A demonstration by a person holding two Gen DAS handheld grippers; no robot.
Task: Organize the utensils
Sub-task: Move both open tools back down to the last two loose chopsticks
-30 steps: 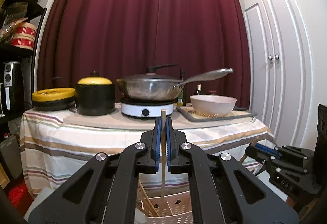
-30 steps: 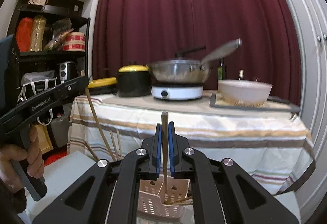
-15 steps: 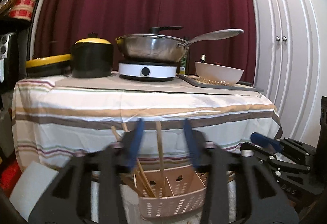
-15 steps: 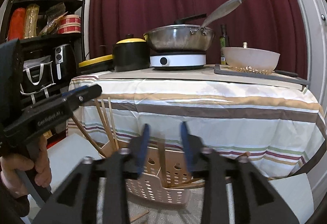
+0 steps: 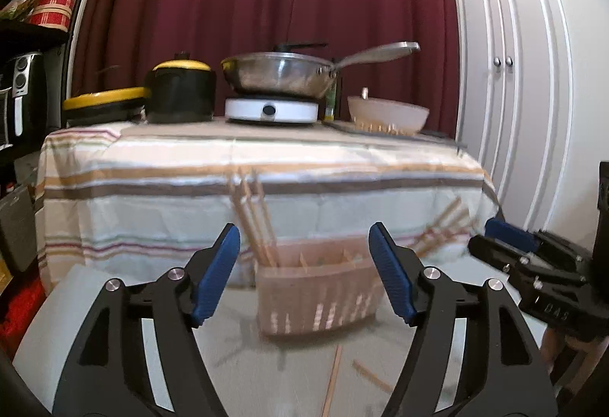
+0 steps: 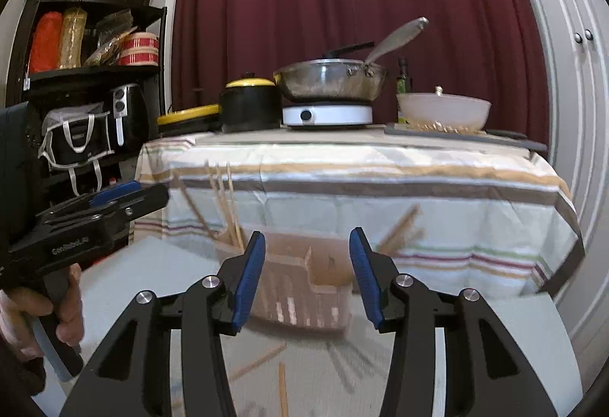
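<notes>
Your left gripper (image 5: 304, 266) and right gripper (image 6: 307, 274): jaws just spread apart, nothing between them. Chopsticks (image 5: 253, 223) lean in basket (image 5: 316, 295), more loose (image 5: 333, 379) in front of basket, so you're low to grab those next.

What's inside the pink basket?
Wooden chopsticks stand in the left end of the basket, and more lean out of its right end. Thin dividers split it into compartments. The front wall hides the bottom, and blur hides the count.
</notes>
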